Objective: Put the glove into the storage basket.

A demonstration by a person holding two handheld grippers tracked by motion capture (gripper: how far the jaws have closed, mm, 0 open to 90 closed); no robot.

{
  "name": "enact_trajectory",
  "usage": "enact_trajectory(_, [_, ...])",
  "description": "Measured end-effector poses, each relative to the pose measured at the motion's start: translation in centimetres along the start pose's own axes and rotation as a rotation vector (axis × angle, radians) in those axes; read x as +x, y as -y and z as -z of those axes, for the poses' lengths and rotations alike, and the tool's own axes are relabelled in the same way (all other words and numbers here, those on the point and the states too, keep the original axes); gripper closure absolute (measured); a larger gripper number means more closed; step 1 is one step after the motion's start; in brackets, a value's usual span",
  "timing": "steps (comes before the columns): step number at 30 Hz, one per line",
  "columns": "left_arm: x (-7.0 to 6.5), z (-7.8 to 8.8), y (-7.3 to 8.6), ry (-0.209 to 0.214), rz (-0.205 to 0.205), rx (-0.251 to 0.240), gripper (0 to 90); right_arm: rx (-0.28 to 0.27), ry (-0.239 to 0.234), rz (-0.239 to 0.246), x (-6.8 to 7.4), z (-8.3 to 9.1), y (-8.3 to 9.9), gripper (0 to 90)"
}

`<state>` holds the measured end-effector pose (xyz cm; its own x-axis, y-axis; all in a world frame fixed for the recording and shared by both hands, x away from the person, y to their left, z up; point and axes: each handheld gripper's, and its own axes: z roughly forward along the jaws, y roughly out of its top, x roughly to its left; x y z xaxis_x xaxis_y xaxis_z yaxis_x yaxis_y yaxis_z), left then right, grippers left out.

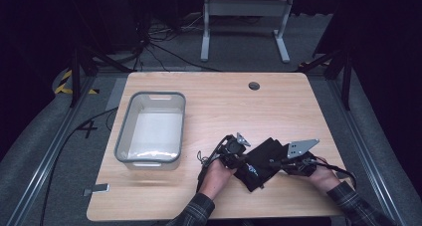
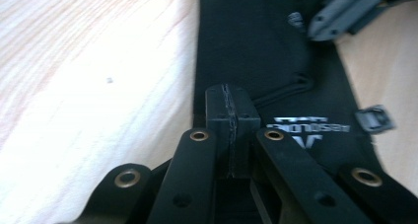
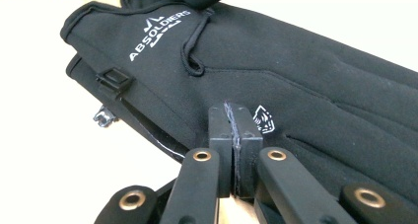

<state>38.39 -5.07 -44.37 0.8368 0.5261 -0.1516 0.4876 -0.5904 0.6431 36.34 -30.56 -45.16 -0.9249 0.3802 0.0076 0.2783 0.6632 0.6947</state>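
Black fabric: I count one pair of gloves (image 1: 260,162), stacked flat at the near right of the wooden table (image 1: 278,106), a clip (image 3: 114,79) at the cuff. My left gripper (image 1: 233,151) has its jaws pressed together at the cuff edge; my right gripper (image 1: 297,162) has its jaws together against the glove back. One grey bin (image 1: 124,131) stands well apart, left.
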Motion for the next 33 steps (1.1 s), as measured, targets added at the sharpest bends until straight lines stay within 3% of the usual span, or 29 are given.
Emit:
enact_trajectory(1, [0.1,0.0,-0.1,-0.014,-0.002,0.011,89.6,0.000,-0.001,0.002,0.1,0.0,0.0,90.0])
enact_trajectory(6, [0.3,0.8,-0.3,0.009,0.012,-0.016,88.7,-0.024,0.015,-0.001,0.2,0.9,0.1,89.3])
enact_trajectory(9, [0.5,1.5,-0.9,0.022,0.016,-0.048,83.3,-0.043,0.031,-0.016,0.2,2.0,0.6,83.3])
enact_trajectory(13, [0.6,1.5,-1.7,0.027,0.007,-0.054,68.1,-0.056,0.076,-0.049,-0.1,3.4,1.6,71.0])
enact_trajectory(16, [0.5,0.9,-2.3,0.041,-0.004,-0.042,51.7,-0.046,0.129,-0.083,-0.3,4.3,2.9,55.7])
enact_trajectory(22, [0.0,-0.7,-3.3,0.080,-0.032,-0.013,29.8,-0.045,0.166,-0.159,-0.7,5.6,5.3,40.4])
enact_trajectory(28, [-0.7,-2.4,-3.8,0.110,-0.057,0.006,14.9,-0.043,0.229,-0.174,-1.0,6.0,7.0,24.2])
enact_trajectory(33, [-1.2,-3.3,-3.6,0.099,-0.078,0.027,10.3,-0.028,0.255,-0.181,-1.4,5.5,7.4,15.8])
